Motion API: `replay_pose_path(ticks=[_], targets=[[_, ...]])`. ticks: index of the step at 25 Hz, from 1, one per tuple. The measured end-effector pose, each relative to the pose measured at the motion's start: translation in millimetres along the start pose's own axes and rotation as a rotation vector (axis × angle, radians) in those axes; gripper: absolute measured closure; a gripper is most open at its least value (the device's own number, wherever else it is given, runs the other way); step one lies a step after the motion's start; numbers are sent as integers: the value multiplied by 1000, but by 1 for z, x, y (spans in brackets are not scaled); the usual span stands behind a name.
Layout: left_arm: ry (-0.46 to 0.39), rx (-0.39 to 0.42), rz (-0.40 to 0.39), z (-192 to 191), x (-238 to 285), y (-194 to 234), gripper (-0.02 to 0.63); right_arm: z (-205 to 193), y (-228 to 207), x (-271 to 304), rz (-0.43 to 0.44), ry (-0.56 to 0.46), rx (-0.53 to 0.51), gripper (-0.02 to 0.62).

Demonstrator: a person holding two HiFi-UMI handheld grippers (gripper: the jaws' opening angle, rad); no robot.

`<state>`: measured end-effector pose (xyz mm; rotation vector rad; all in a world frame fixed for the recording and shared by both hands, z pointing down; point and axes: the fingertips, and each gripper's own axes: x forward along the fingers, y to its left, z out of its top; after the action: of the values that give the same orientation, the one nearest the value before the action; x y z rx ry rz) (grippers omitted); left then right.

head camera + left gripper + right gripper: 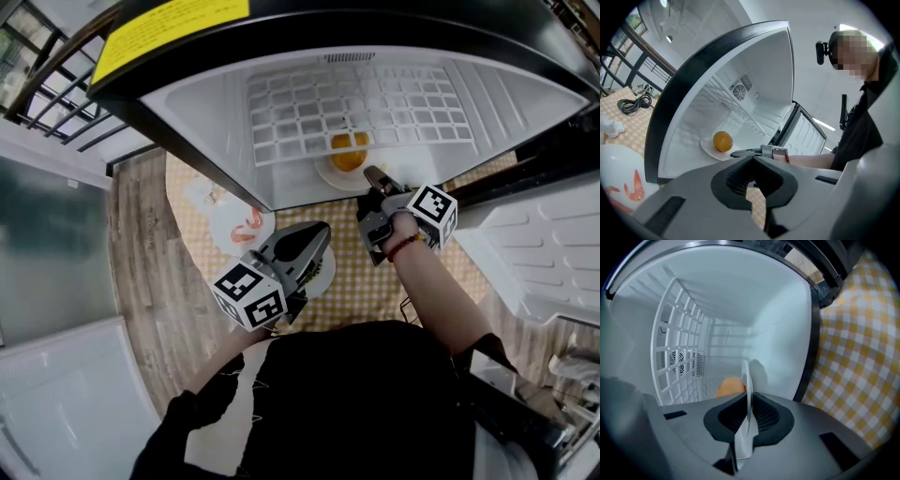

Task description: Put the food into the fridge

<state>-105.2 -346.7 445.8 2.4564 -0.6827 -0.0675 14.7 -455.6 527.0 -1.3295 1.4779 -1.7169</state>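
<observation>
An orange point(349, 152) lies on a white plate point(330, 176) on the floor of the open fridge point(216, 150). My right gripper point(373, 175) is shut on the near rim of that plate; in the right gripper view the rim point(748, 394) stands edge-on between the pads, with the orange point(729, 386) behind it. The left gripper view shows the orange point(723, 141), the plate point(710, 150) and the right gripper point(740, 153) from the side. My left gripper point(319, 234) hovers over the table in front of the fridge, its jaws together with nothing in them.
A white plate with shrimp point(239, 225) lies on the yellow checked cloth point(375, 281) left of the fridge mouth. Another white plate point(323, 274) lies under my left gripper. The fridge door point(544, 253) stands open at the right. A wire rack point(356, 103) lines the fridge's back.
</observation>
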Motion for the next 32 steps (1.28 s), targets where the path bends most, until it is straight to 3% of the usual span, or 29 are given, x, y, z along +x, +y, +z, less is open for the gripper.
replay_pose_path(ticks=[5, 13, 32], targets=[[-1, -5, 1, -2, -3, -1, 594, -1, 0, 3, -51, 10, -18, 557], [-6, 9, -10, -2, -6, -6, 594, -4, 1, 7, -124, 43, -132, 557], [-33, 6, -24, -5, -15, -12, 594, 0, 11, 10, -204, 35, -487, 537]])
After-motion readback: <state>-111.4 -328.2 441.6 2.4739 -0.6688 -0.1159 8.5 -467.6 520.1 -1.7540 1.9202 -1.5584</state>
